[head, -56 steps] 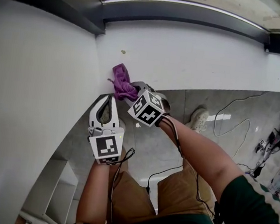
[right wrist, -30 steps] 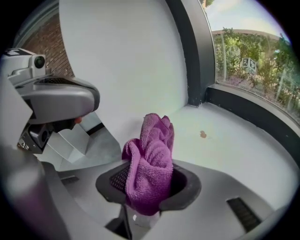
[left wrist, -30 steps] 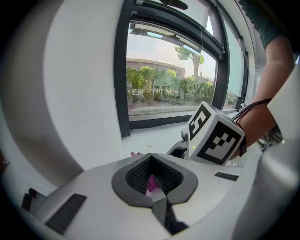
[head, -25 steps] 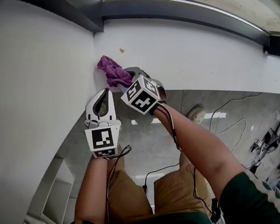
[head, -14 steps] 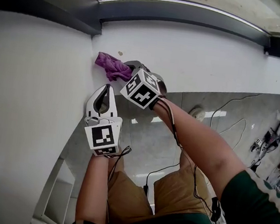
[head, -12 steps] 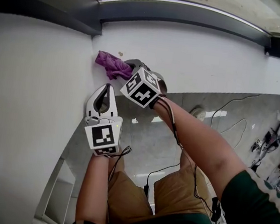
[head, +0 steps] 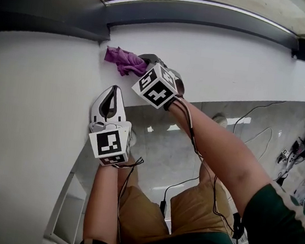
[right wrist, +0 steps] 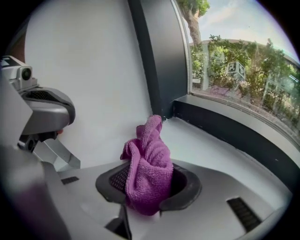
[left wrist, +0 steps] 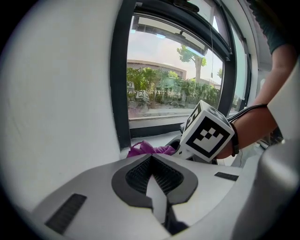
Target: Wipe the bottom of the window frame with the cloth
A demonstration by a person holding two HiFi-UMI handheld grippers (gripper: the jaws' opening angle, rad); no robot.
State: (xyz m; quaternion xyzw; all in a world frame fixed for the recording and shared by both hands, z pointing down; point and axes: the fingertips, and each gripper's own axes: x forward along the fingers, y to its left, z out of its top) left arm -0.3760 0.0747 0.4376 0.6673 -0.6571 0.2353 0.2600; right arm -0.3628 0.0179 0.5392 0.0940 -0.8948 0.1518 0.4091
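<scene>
Head view: cloth [head: 125, 60], clamped in the right gripper [head: 144, 63], is being pushed further toward the frame [head: 210, 14] corner at upper left, so wiping is likely being begun. Left gripper [head: 112, 90] is being held closed, empty.

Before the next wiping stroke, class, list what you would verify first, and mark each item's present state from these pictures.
1. Right gripper fingers shut on the purple cloth: ok.
2. Cloth at the left corner of the white sill, close to the dark bottom frame rail: ok.
3. Cloth pressed against the rail itself: cannot tell.
4. Left gripper shut, empty and apart from the cloth: ok.
</scene>
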